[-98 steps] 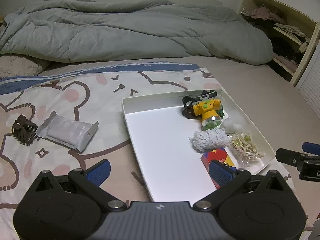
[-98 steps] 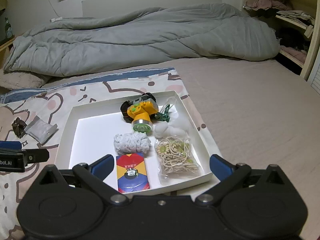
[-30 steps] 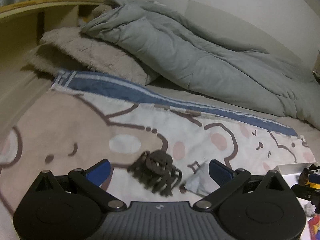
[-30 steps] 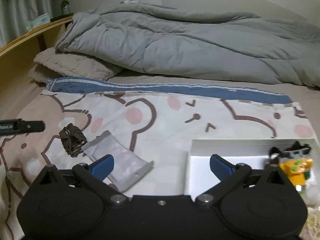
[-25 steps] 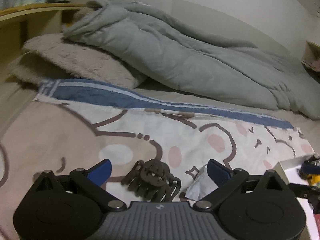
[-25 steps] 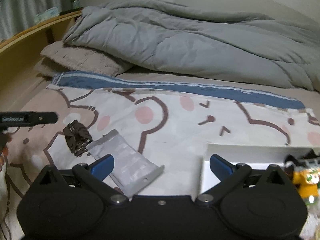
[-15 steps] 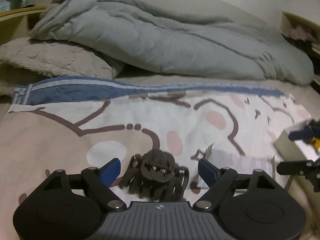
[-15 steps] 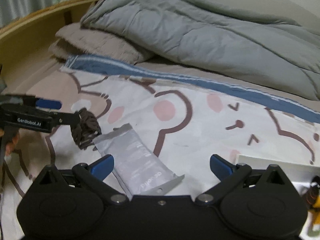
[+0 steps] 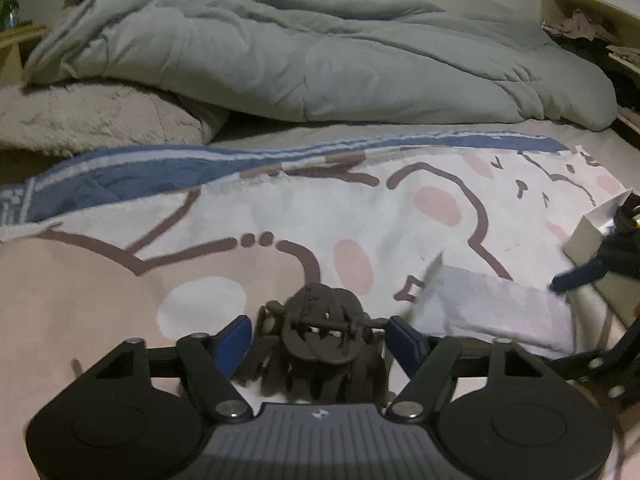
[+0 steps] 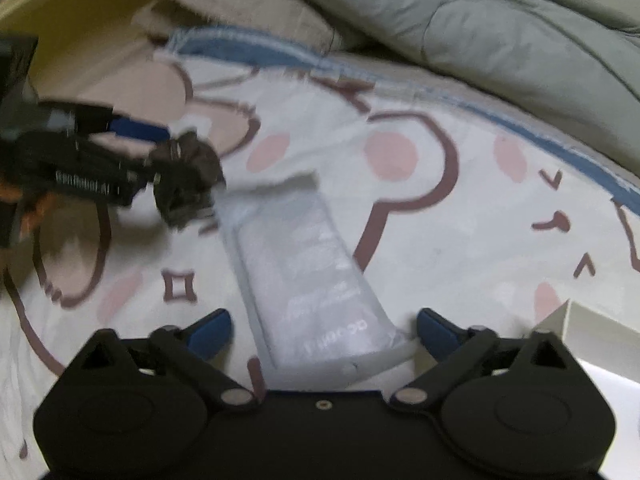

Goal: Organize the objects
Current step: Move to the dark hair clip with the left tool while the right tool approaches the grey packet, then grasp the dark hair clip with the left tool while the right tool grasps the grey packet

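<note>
A dark brown claw hair clip (image 9: 324,340) lies on the cartoon-print blanket, between the blue pads of my left gripper (image 9: 320,338), whose jaws stand close against its sides. It also shows in the right wrist view (image 10: 186,178), with the left gripper (image 10: 152,152) around it. A grey-white foil packet (image 10: 308,276) lies lengthwise between the wide-open fingers of my right gripper (image 10: 324,326), its near end at the fingertips. The packet also shows in the left wrist view (image 9: 492,312), to the right of the clip.
The white tray's corner (image 10: 576,320) shows at the lower right, and its wall (image 9: 592,228) at the right edge of the left wrist view. A grey duvet (image 9: 320,52) and a beige pillow (image 9: 80,116) lie behind. A wooden bed frame (image 10: 72,8) runs at the left.
My left gripper's jaws have narrowed onto the hair clip. My right gripper has moved left and forward from the tray until the packet lies between its open fingers.
</note>
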Action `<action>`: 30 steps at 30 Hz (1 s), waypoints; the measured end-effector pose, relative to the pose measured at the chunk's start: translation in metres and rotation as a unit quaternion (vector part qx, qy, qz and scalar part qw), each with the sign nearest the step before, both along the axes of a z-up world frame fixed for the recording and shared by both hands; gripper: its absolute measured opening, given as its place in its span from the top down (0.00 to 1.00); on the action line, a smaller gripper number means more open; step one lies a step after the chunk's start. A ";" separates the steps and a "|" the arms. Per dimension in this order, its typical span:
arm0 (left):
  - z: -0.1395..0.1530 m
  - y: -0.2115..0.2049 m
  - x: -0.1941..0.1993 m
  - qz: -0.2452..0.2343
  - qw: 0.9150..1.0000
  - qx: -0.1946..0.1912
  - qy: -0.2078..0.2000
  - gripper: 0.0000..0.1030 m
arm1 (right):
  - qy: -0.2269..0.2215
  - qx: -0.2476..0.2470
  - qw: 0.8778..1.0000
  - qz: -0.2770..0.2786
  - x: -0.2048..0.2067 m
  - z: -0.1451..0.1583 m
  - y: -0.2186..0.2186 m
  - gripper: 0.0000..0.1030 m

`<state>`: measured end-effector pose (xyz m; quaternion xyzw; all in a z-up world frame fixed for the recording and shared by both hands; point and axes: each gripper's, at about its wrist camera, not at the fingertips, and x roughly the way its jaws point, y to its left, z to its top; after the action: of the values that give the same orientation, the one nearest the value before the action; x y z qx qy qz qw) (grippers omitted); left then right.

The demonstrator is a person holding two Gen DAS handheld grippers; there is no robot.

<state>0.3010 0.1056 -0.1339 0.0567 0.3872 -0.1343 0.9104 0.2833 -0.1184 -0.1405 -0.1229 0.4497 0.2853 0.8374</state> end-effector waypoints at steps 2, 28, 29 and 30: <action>0.001 -0.002 0.001 0.001 1.000 0.004 0.005 0.31 | 0.011 -0.013 1.000 0.004 -0.002 -0.002 0.001 0.17; 0.028 -0.026 -0.076 0.028 0.998 0.008 0.062 0.41 | 0.043 -0.085 0.995 0.032 -0.122 0.023 -0.026 0.34; 0.031 -0.027 -0.081 0.030 0.997 0.005 0.066 0.41 | 0.047 -0.087 0.995 0.033 -0.129 0.025 -0.028 0.34; 0.033 -0.029 -0.087 0.029 0.997 0.004 0.069 0.41 | 0.049 -0.088 0.994 0.034 -0.134 0.026 -0.028 0.34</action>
<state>0.2139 0.0764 -0.1006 0.0401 0.4508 -0.1098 0.8849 0.1497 -0.1467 -0.1145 -0.1968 0.5092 0.2790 0.7900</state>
